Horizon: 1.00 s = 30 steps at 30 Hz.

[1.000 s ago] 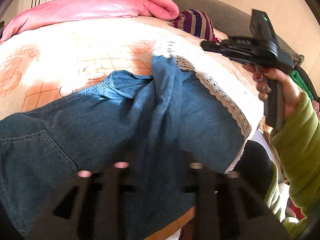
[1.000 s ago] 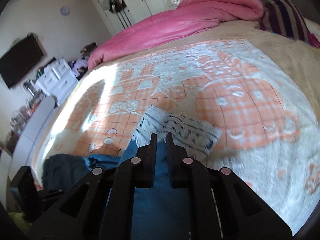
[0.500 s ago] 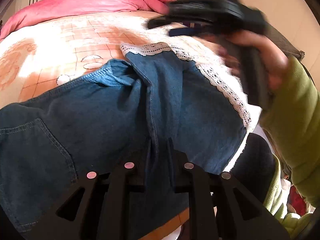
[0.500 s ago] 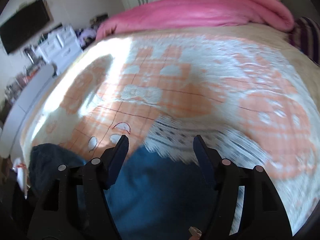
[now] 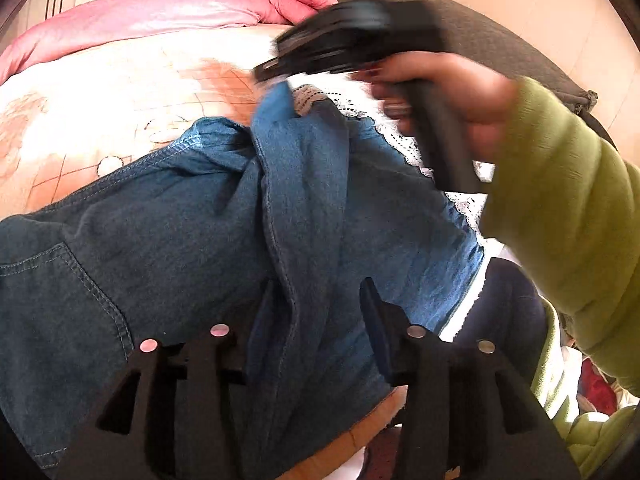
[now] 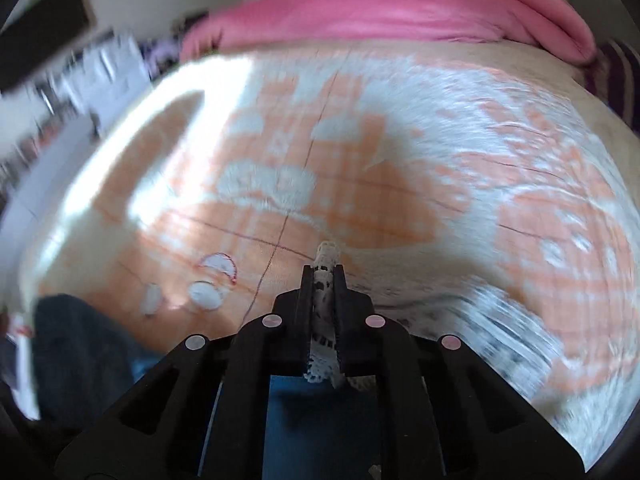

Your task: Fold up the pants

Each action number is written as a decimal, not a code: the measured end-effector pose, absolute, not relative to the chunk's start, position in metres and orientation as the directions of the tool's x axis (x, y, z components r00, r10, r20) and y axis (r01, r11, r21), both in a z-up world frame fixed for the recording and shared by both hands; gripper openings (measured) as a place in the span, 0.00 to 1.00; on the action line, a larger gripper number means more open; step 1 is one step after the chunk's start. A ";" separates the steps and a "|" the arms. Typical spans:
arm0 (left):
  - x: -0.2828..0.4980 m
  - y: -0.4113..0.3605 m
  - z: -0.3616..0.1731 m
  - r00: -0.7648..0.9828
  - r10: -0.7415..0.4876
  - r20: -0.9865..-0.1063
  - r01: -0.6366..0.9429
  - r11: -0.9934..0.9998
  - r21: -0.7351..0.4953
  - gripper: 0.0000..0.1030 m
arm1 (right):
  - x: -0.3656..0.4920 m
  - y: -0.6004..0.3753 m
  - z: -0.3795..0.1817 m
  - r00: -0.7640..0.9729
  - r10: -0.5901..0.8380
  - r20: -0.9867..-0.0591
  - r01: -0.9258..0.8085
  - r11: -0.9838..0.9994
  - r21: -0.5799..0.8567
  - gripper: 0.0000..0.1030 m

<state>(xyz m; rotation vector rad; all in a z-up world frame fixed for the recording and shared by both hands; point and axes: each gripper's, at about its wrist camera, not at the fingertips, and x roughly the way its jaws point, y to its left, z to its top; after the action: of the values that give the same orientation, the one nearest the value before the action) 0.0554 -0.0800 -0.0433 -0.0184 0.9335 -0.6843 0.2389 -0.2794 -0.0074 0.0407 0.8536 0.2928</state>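
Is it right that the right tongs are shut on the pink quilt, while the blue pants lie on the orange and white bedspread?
Not quite. The right tongs are shut on the white lace hem of the blue pants, not on the pink quilt, which lies far off at the head of the bed. The right wrist view shows it. The pants do lie on the orange and white bedspread.

pants (image 5: 192, 240): matt blue denim, white lace hem | bedspread (image 6: 400, 168): soft plush cloth | tools: matt black plastic

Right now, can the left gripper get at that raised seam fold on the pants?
Probably yes. The left gripper, its jaws opening, already straddles the seam fold of the pants, with nothing over it. The right gripper is busy, shut on the lace hem.
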 end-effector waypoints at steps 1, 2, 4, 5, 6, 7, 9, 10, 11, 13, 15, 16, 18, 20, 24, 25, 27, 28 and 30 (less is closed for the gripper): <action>0.056 -0.080 -0.043 0.405 -0.549 -0.731 0.533 0.792 -0.299 0.44 | 0.230 -0.290 -0.001 0.634 0.282 -0.720 -0.228 0.958 0.174 0.04; 0.057 -0.081 -0.043 0.407 -0.549 -0.730 0.530 0.793 -0.301 0.45 | 0.220 -0.302 0.004 0.646 0.292 -0.705 -0.217 0.956 0.197 0.04; 0.058 -0.082 -0.043 0.414 -0.546 -0.728 0.528 0.796 -0.297 0.45 | 0.200 -0.325 0.013 0.675 0.296 -0.676 -0.182 0.954 0.237 0.04; 0.057 -0.082 -0.042 0.420 -0.540 -0.729 0.527 0.799 -0.288 0.44 | 0.192 -0.333 0.017 0.687 0.299 -0.662 -0.170 0.952 0.253 0.04; 0.057 -0.081 -0.042 0.425 -0.537 -0.729 0.526 0.802 -0.284 0.41 | 0.181 -0.345 0.021 0.700 0.303 -0.647 -0.154 0.948 0.277 0.04; 0.058 -0.081 -0.042 0.429 -0.533 -0.729 0.521 0.805 -0.282 0.34 | 0.173 -0.355 0.023 0.710 0.303 -0.635 -0.139 0.945 0.296 0.04; 0.060 -0.077 -0.042 0.428 -0.541 -0.724 0.513 0.805 -0.298 0.21 | 0.154 -0.372 0.026 0.727 0.307 -0.614 -0.120 0.937 0.327 0.04; 0.060 -0.075 -0.042 0.426 -0.547 -0.721 0.513 0.802 -0.305 0.18 | 0.144 -0.380 0.027 0.733 0.304 -0.609 -0.109 0.936 0.335 0.04; 0.060 -0.074 -0.041 0.424 -0.550 -0.719 0.515 0.800 -0.309 0.16 | 0.138 -0.383 0.027 0.735 0.304 -0.606 -0.105 0.934 0.341 0.04; 0.057 -0.070 -0.037 0.430 -0.555 -0.712 0.532 0.793 -0.297 0.04 | 0.117 -0.397 0.025 0.739 0.304 -0.601 -0.089 0.929 0.360 0.04; 0.052 -0.066 -0.031 0.438 -0.565 -0.699 0.550 0.784 -0.289 0.04 | 0.096 -0.407 0.022 0.742 0.305 -0.597 -0.068 0.920 0.386 0.05; 0.049 -0.064 -0.028 0.444 -0.570 -0.692 0.560 0.779 -0.282 0.04 | 0.086 -0.411 0.021 0.746 0.301 -0.594 -0.059 0.918 0.392 0.05; 0.040 -0.059 -0.019 0.455 -0.578 -0.677 0.592 0.765 -0.255 0.04 | 0.063 -0.417 0.017 0.749 0.299 -0.591 -0.040 0.911 0.410 0.05; 0.034 -0.055 -0.015 0.455 -0.583 -0.673 0.606 0.756 -0.245 0.04 | 0.038 -0.425 0.007 0.739 0.314 -0.596 -0.017 0.893 0.449 0.05; 0.021 -0.056 -0.012 0.449 -0.577 -0.682 0.646 0.737 -0.198 0.04 | 0.007 -0.431 -0.014 0.713 0.315 -0.627 0.034 0.877 0.479 0.05; 0.019 -0.057 -0.013 0.448 -0.574 -0.685 0.654 0.733 -0.186 0.04 | 0.002 -0.432 -0.021 0.702 0.316 -0.639 0.050 0.872 0.487 0.05; 0.017 -0.062 -0.017 0.440 -0.564 -0.698 0.666 0.727 -0.167 0.04 | -0.004 -0.434 -0.034 0.683 0.311 -0.661 0.077 0.869 0.489 0.05; 0.016 -0.062 -0.018 0.437 -0.558 -0.705 0.670 0.725 -0.158 0.04 | -0.007 -0.436 -0.039 0.678 0.311 -0.666 0.090 0.864 0.495 0.05; 0.013 -0.065 -0.020 0.427 -0.557 -0.712 0.681 0.716 -0.152 0.04 | -0.010 -0.439 -0.046 0.677 0.306 -0.669 0.110 0.857 0.503 0.05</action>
<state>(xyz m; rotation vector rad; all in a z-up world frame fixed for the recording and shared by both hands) 0.0133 -0.0649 -0.0201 0.1687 0.8215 -0.7780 -0.0099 -0.4395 -0.0458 0.5454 0.8298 0.1167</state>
